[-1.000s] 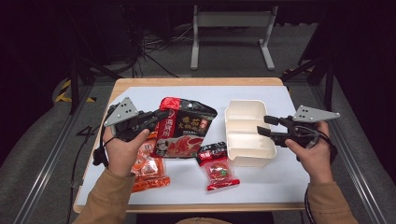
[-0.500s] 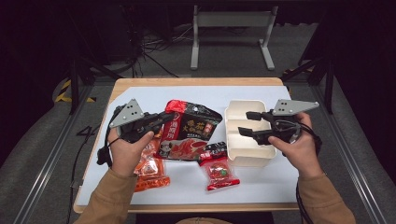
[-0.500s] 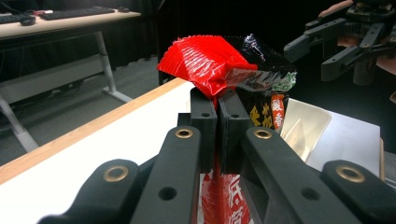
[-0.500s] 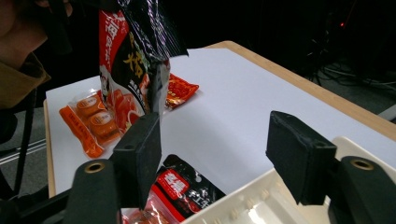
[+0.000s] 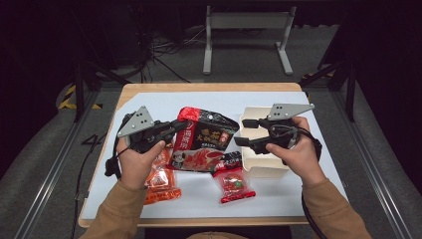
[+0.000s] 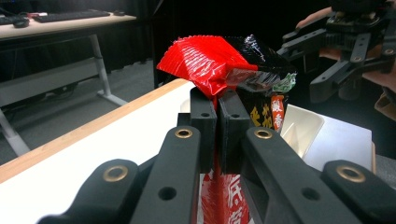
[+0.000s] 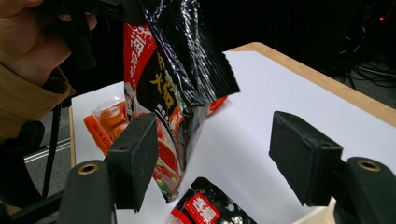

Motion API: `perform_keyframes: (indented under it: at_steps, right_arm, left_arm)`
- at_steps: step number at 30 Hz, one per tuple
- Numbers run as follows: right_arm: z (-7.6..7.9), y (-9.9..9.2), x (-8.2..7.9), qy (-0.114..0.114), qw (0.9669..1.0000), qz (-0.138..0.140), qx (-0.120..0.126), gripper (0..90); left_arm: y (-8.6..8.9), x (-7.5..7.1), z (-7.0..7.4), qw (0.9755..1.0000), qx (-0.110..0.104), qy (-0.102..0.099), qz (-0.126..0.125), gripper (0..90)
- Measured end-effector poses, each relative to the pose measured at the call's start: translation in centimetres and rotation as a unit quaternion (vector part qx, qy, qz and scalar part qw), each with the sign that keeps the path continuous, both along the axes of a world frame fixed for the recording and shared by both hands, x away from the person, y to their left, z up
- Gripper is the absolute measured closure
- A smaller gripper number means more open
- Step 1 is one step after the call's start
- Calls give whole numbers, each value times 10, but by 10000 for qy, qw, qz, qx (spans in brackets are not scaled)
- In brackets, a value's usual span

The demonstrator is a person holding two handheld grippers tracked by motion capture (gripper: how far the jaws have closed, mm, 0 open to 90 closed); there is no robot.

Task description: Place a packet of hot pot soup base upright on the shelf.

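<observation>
A large red-and-black snack bag hangs tilted over the white mat, its lower end near the mat. My left gripper is shut on its red top corner; in the left gripper view the jaws pinch the crumpled red seal. My right gripper hovers over the cream tray and points left at the bag. Its jaws have just been opening and nothing is between them. In the right gripper view the bag hangs ahead of the right gripper, clear of both pads.
A small red packet lies on the mat in front of the bag. An orange packet lies under my left hand. The cream divided tray sits at the right. The white mat covers most of the wooden table.
My right gripper has moved left over the tray toward the bag, and its jaws have spread wider. The left gripper and the bag have stayed where they were.
</observation>
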State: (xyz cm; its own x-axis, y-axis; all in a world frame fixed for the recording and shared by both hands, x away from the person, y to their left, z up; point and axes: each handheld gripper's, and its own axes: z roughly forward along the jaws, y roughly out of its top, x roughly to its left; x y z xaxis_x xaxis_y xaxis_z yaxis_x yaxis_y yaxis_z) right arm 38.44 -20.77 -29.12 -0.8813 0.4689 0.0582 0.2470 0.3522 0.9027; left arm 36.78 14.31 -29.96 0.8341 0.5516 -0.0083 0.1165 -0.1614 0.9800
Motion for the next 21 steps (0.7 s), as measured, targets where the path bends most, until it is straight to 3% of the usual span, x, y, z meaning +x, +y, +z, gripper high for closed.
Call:
perform_keyframes:
  at_steps: [12, 21]
  right_arm:
    - [-11, 23, 8, 112, 9998, 140, 83, 345]
    - [-14, 35, 12, 173, 9995, 269, 8, 469]
  left_arm:
    - [-4, -1, 0, 9999, 57, 46, -103, 870]
    - [-7, -2, -1, 9998, 75, 33, -171, 869]
